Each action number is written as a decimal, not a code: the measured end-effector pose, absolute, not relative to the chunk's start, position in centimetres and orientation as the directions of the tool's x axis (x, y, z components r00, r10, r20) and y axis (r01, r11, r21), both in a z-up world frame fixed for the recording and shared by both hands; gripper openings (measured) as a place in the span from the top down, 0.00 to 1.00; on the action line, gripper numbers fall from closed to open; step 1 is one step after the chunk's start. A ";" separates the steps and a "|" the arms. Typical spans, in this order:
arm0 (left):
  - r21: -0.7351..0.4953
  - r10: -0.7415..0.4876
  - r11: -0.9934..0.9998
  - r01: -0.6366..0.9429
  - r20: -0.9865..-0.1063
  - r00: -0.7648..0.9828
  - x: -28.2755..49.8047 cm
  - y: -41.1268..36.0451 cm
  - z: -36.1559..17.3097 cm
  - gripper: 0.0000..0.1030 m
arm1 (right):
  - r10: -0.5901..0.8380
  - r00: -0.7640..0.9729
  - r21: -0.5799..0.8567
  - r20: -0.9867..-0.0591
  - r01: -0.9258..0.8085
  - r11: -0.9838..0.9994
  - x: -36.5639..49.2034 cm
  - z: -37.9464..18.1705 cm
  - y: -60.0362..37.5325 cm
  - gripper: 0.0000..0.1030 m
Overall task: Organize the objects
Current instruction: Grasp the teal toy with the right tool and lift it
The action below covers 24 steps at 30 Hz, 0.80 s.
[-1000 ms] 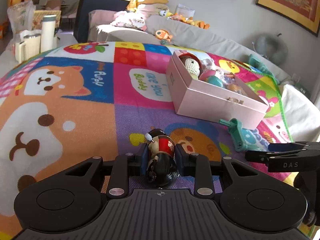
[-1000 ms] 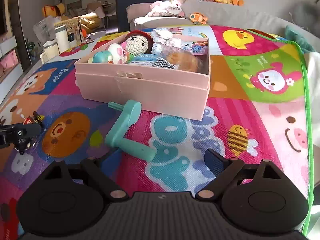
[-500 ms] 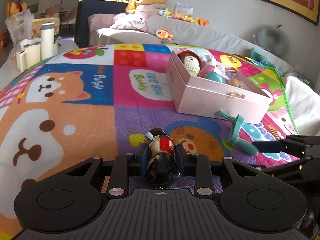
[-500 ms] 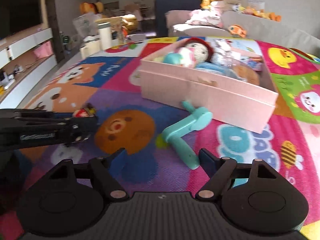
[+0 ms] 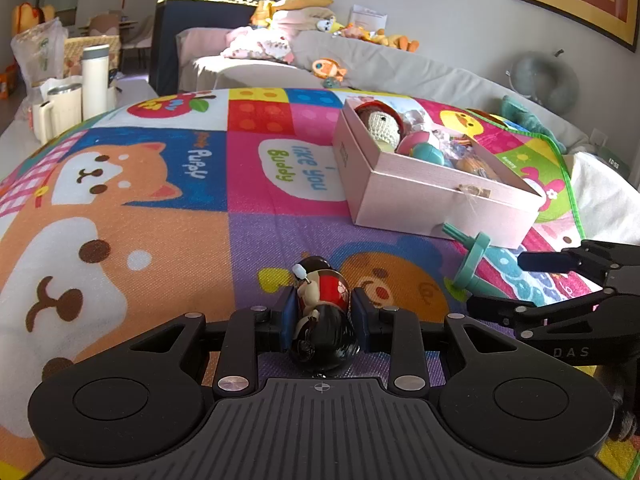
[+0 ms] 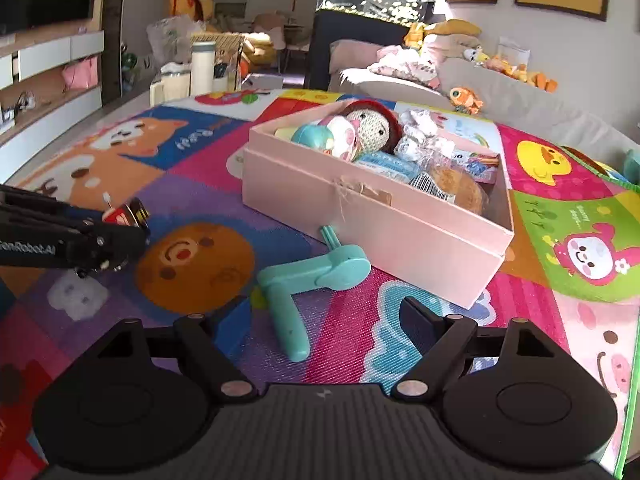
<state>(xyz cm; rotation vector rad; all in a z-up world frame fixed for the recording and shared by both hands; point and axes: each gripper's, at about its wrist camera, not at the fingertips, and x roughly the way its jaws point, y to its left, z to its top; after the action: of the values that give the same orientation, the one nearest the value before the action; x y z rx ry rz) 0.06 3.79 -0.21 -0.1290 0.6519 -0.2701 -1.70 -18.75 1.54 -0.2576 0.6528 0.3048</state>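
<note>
My left gripper [image 5: 324, 312] is shut on a small black-and-red wind-up doll [image 5: 326, 300], held just above the play mat. The right wrist view shows that doll [image 6: 124, 214] at the left, in the left gripper [image 6: 120, 236]. A teal crank-shaped toy [image 6: 316, 272] lies on the mat against the front of the pink box [image 6: 360, 220]. My right gripper [image 6: 326, 318] has its jaws opening, and the teal toy's stem lies between them untouched. From the left wrist, the right gripper [image 5: 516, 284] reaches in beside the teal toy [image 5: 470, 260]. The pink box [image 5: 420, 204] holds several toys.
The colourful play mat [image 5: 160, 240] covers the surface, and its green edge [image 6: 628, 360] runs down the right. A white thermos [image 5: 95, 80] and a jug [image 5: 60, 114] stand at the far left. A grey sofa [image 5: 400, 64] with plush toys is behind.
My right gripper has swung left and rolled, so the teal toy's stem now lies between its fingers. The left gripper has stayed still with the doll.
</note>
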 end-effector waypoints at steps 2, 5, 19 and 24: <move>-0.205 -0.289 0.957 0.207 -0.580 0.761 0.1 3.8 -0.2 0.67 | 0.215 0.735 -0.110 -0.643 -0.366 0.924 -1.6 1.6 -18.8 0.21; -0.208 -0.290 0.956 0.206 -0.580 0.761 0.1 3.8 -0.2 0.67 | 0.319 0.669 -0.002 -0.672 -0.433 0.902 -2.1 1.6 -18.3 0.21; -0.212 -0.292 0.955 0.205 -0.579 0.761 0.1 3.8 -0.2 0.67 | 0.235 0.728 -0.124 -0.644 -0.402 0.907 -0.2 1.6 -17.8 0.20; -0.211 -0.291 0.956 0.205 -0.580 0.761 0.1 3.8 -0.2 0.67 | 0.259 0.706 -0.070 -0.659 -0.400 0.914 1.7 1.6 -17.8 0.28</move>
<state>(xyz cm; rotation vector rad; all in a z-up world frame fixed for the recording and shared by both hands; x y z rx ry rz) 0.07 3.79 -0.21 -0.1384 0.6527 -0.2708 1.73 -17.85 1.64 -0.2141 0.6962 0.3692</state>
